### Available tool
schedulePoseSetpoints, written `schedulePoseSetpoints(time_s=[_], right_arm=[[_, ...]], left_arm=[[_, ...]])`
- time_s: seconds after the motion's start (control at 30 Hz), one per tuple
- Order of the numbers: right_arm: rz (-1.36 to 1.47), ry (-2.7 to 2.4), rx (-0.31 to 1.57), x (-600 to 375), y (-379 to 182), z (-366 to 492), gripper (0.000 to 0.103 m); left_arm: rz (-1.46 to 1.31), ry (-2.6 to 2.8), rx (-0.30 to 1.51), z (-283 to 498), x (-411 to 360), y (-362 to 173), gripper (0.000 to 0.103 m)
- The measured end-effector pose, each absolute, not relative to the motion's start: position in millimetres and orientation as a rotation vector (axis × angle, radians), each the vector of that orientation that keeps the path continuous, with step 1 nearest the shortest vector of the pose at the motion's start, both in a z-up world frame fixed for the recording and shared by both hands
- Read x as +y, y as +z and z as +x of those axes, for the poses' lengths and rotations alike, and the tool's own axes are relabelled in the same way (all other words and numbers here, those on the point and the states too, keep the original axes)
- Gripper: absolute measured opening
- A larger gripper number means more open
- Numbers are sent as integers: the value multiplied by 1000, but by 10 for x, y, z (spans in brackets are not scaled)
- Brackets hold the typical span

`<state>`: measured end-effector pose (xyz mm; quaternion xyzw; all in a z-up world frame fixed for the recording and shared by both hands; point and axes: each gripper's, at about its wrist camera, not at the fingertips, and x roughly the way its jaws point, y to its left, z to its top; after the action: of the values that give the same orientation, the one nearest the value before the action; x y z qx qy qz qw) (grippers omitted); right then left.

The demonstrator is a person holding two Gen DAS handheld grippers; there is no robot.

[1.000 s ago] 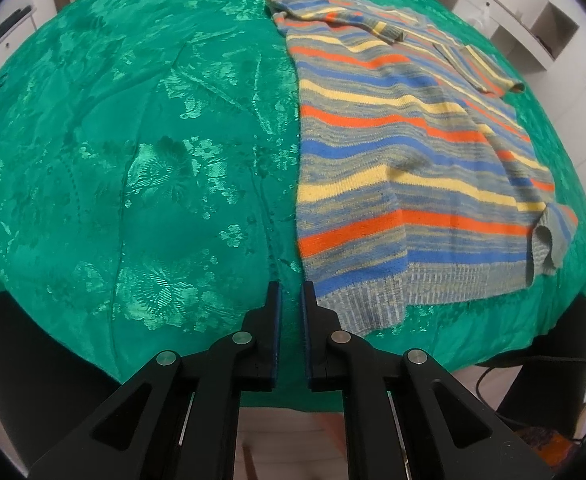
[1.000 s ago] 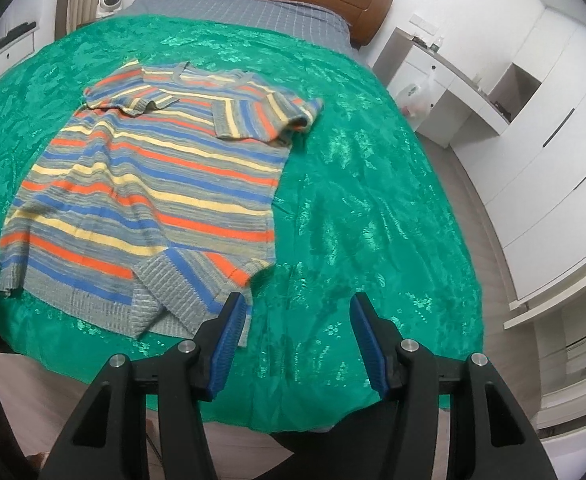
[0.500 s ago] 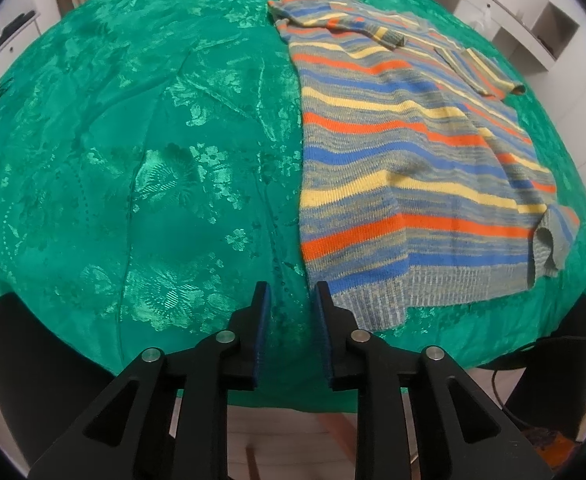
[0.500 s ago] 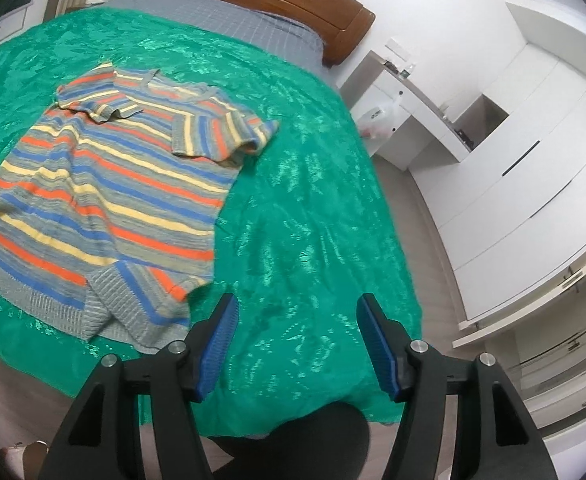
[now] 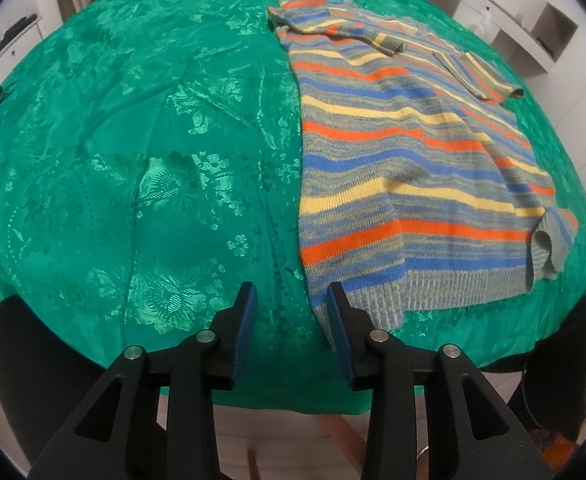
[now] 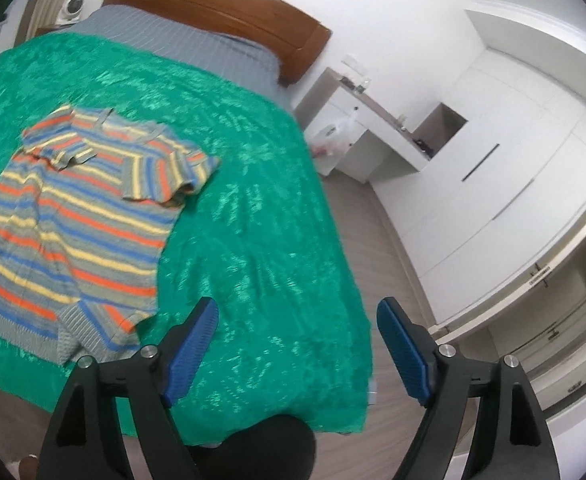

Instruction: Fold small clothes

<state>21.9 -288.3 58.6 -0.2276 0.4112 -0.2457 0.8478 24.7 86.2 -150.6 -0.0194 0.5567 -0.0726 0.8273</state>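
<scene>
A bed carries everything, spread with a shiny green coverlet (image 5: 141,152) patterned in woven flowers and creased by long shallow wrinkles. At the far end a strip of grey bedding (image 6: 197,36) shows beyond the green, against a brown wooden headboard (image 6: 229,8). Directly on the coverlet lies one garment — a striped knit top (image 5: 405,160) in orange, blue, yellow and grey, spread flat with its ribbed hem toward the near edge. One hem corner (image 5: 549,248) is turned over on itself, and both short sleeves lie folded in across the chest.
</scene>
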Motion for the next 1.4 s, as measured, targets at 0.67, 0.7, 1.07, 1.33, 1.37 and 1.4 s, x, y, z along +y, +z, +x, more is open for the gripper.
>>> schedulePoseSetpoints(time_s=[0.67, 0.7, 1.07, 1.33, 1.37, 1.4], right_arm=[[-93, -250, 1008, -3407, -46, 315, 90], [-62, -183, 1035, -3338, -190, 331, 90], [268, 98, 1255, -3082, -1290, 788, 4], [416, 109, 1229, -3709, -853, 253, 3], [398, 108, 1249, -3693, -897, 238, 3], [375, 98, 1285, -3637, -1002, 230, 3]], left_arm=[[-138, -228, 1177, 215, 960, -1520, 91], [-110, -228, 1188, 235, 911, -1566, 91], [37, -251, 1230, 394, 539, -1796, 6], [-106, -305, 1210, 266, 1053, -1505, 4], [-101, -301, 1223, 266, 1059, -1531, 4], [-78, -293, 1227, 276, 1055, -1550, 4]])
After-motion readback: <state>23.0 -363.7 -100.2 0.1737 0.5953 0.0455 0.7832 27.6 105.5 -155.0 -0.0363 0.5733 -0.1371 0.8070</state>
